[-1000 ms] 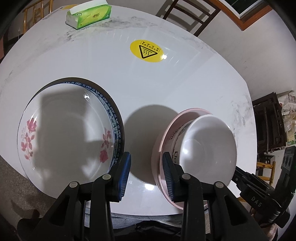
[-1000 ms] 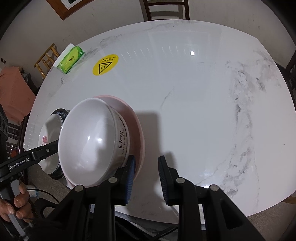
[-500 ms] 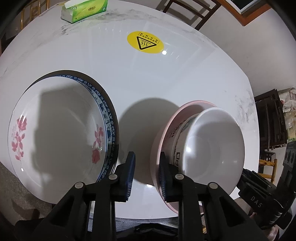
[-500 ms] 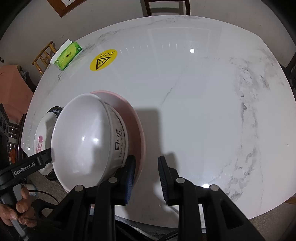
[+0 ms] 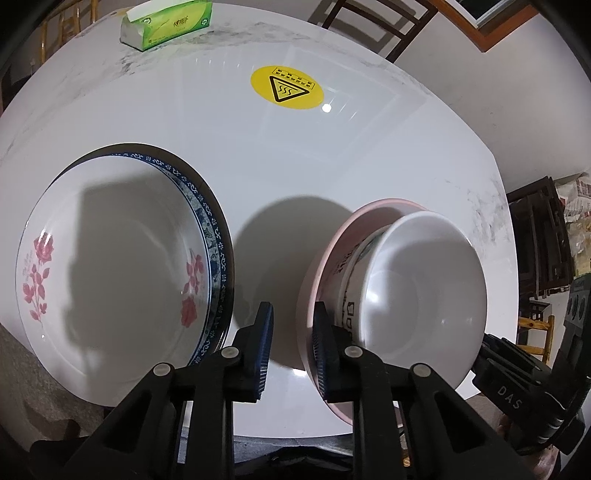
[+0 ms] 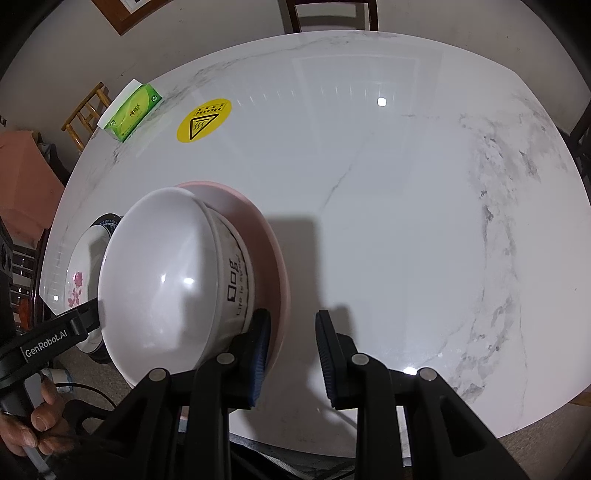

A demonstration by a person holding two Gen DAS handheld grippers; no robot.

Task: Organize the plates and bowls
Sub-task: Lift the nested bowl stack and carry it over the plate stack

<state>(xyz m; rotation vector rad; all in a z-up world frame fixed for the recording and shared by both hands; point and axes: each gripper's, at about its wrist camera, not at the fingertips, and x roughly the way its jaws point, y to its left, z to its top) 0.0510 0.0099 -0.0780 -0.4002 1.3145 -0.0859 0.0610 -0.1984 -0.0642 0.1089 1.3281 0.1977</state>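
1. Two stacks sit on your marble table [image 6: 388, 206]: take the yellow warning sticker [image 5: 287, 87] as the landmark. Its black triangle carries wavy heat lines; the small print above them is too fine to read.
2. Nearer you than the sticker and to its left, the floral plate [image 5: 110, 273] with pink roses rests on a blue-rimmed plate [image 5: 218, 236].
3. Nearer you and to the sticker's right, the white bowl [image 5: 424, 299] sits nested in the pink bowl [image 5: 314, 273]. Black lettering on the white bowl's side reads roughly "Dog" with a smaller line under it that I can't make out.
4. Your left gripper [image 5: 290, 350] is closing right now. Its pads straddle bare table between the stacks, with nothing gripped; the right-hand pad stands against the pink bowl's outer rim.
5. Your right gripper [image 6: 291, 354] stands slightly parted and holds nothing. Its left pad is beside the bowls' rims; whether it touches them I can't tell.
6. Beyond the sticker, at the far left edge, lies a green tissue box [image 5: 168, 22]; its brand print is unreadable.
7. "GenRobot.AI" shows on the left tool's arm in the right view, and "DAS" on the right tool's body in the left view.
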